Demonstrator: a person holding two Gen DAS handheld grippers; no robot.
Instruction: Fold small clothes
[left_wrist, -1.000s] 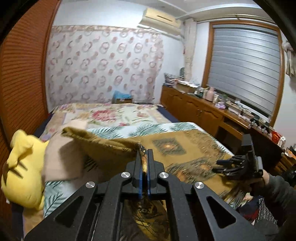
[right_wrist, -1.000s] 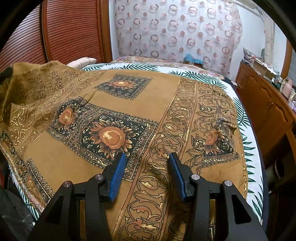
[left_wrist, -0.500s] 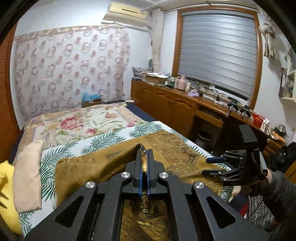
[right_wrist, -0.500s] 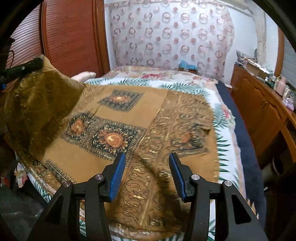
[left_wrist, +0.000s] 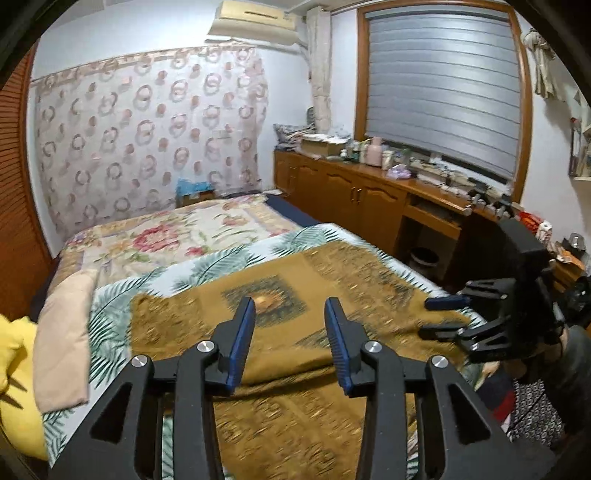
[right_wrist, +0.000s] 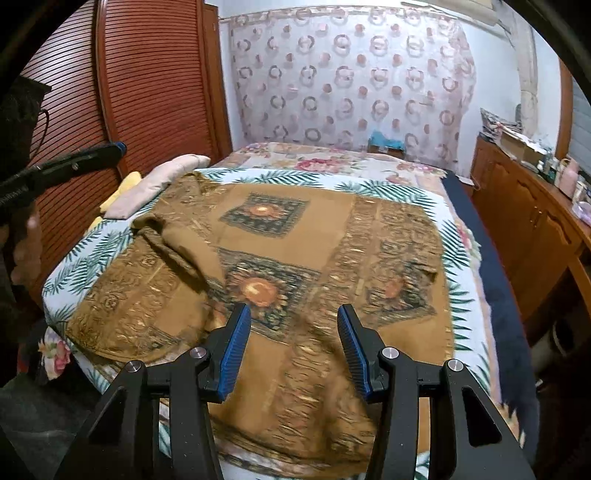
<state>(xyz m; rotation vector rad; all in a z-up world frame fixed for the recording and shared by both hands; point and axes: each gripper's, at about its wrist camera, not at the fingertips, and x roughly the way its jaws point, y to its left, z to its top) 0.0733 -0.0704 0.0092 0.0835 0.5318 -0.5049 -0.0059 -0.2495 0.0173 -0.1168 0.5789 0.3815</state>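
Observation:
A brown patterned cloth (right_wrist: 295, 251) with sunflower squares lies spread on the bed, its left part folded over onto itself; it also shows in the left wrist view (left_wrist: 295, 325). My left gripper (left_wrist: 290, 343) is open and empty above the cloth's near edge. My right gripper (right_wrist: 293, 350) is open and empty above the cloth's near part. The right gripper also shows in the left wrist view (left_wrist: 439, 314) at the right, jaws apart. One left finger (right_wrist: 74, 162) shows at the left of the right wrist view.
The bed has a palm-leaf sheet (right_wrist: 458, 258) and a floral cover (left_wrist: 177, 236) behind. A beige pillow (left_wrist: 64, 339) and a yellow plush (left_wrist: 14, 376) lie at the left. Wooden cabinets (left_wrist: 369, 199) run along the right. A slatted wooden wall (right_wrist: 140, 81) stands left.
My left gripper has opened and let go of the cloth edge it held; the lifted part now lies folded on the bed. Both grippers have pulled back from the cloth.

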